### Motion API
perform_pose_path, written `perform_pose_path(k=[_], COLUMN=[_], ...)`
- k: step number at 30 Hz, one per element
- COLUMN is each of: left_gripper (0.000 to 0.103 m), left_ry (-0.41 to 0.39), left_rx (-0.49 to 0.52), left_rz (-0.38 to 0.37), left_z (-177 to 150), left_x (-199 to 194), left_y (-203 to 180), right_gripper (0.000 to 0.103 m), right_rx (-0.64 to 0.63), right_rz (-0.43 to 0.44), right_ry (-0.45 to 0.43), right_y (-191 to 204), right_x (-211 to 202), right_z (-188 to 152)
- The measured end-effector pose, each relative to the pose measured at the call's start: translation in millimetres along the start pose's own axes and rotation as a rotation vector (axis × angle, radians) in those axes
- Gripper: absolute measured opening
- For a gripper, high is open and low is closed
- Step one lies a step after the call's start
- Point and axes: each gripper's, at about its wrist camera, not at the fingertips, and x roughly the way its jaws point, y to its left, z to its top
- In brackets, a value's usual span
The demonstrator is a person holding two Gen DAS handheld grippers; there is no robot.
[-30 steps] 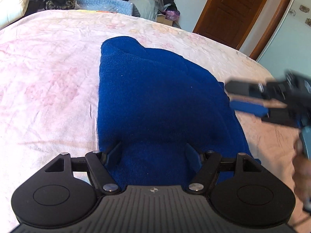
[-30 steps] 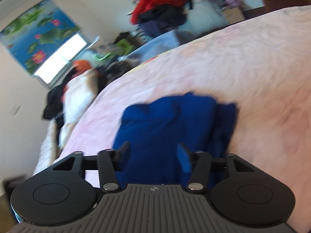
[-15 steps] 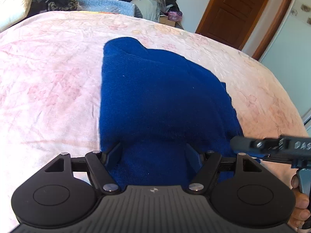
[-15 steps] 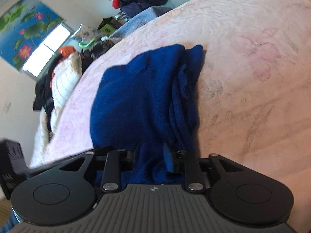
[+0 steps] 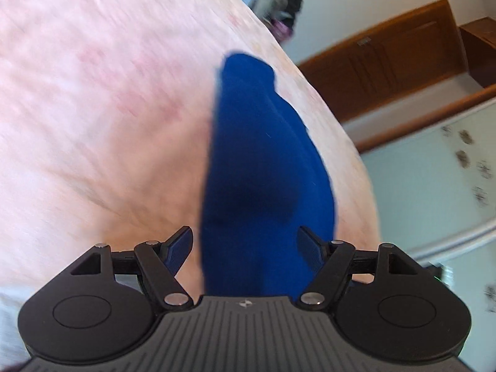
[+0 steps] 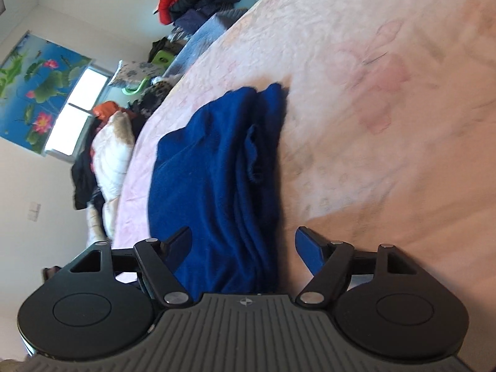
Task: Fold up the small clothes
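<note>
While folded into a narrow bundle, lies on the pink bedspread: blue knit. From the left camera, seen running lengthwise away, near end reaching in between the left gripper's fingers. Jaws spread wide there; left pad over bare bedspread just beside the cloth's edge, right pad against or over the cloth's other edge, contact hard to judge through blur. No pinch seen.

From the right camera, knit stacked in layers, loose folded edges along its right side. Right gripper spread wide too, jaws having just opened. Near end of the cloth between the fingers, nearer the left one; left finger over the cloth, right finger over bare bedspread, apart from the knit.
</note>
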Motion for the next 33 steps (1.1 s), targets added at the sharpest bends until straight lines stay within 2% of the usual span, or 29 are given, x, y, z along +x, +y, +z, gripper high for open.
perform_pose_path(k=[5, 10, 12, 13, 14, 15, 16, 17, 21, 25, 33], left_gripper=[0.076, 0.075, 0.072, 0.067, 0.05, 0.034, 0.022, 0.016, 0.012, 0.012, 0.012], left_ry=[0.062, 0.137, 0.137, 0.137, 0.146, 0.155, 0.158, 0.168, 0.172, 0.139, 0.126], left_rx=[0.011, -0.012, 0.003, 0.011, 0.018, 0.017, 0.011, 0.003, 0.035, 0.068, 0.095], left_rz=[-0.074, -0.13, -0.117, -0.099, -0.074, -0.05, -0.034, -0.018, 0.011, 0.004, 0.013], left_z=[-3.9, -9.2, -11.3, -12.3, -13.4, -14.0, -13.7, -13.4, -9.7, -5.2, -11.1], left_x=[17.1, 20.8, 22.4, 24.0, 28.7, 32.5, 34.7, 36.5, 34.1, 20.2, -3.0], left_y=[-2.8, 0.5, -3.0, -5.4, -8.0, -8.4, -8.0, -6.7, -12.3, -21.6, -21.9], right_gripper=[0.091, 0.089, 0.077, 0.061, 0.036, 0.023, 0.019, 0.016, 0.017, 0.017, 0.017], right_rx=[-0.021, -0.064, -0.071, -0.067, -0.051, -0.041, -0.04, -0.023, 0.0, -0.029, -0.08], right_rz=[0.099, 0.133, 0.126, 0.115, 0.099, 0.076, 0.052, 0.072, 0.073, 0.057, 0.064], right_ry=[0.073, 0.141, 0.152, 0.157, 0.172, 0.19, 0.198, 0.191, 0.174, 0.149, 0.18], right_y=[7.4, 16.9, 17.8, 17.8, 16.3, 14.5, 12.0, 8.5, 9.4, 22.4, 46.2], right_x=[19.6, 22.9, 21.5, 22.1, 24.8, 29.1, 33.4, 33.9, 31.3, 23.1, 11.1], right_z=[2.4, -8.1, -12.6, -13.8, -14.0, -15.4, -17.6, -18.7, -22.3, -25.7, -40.3])
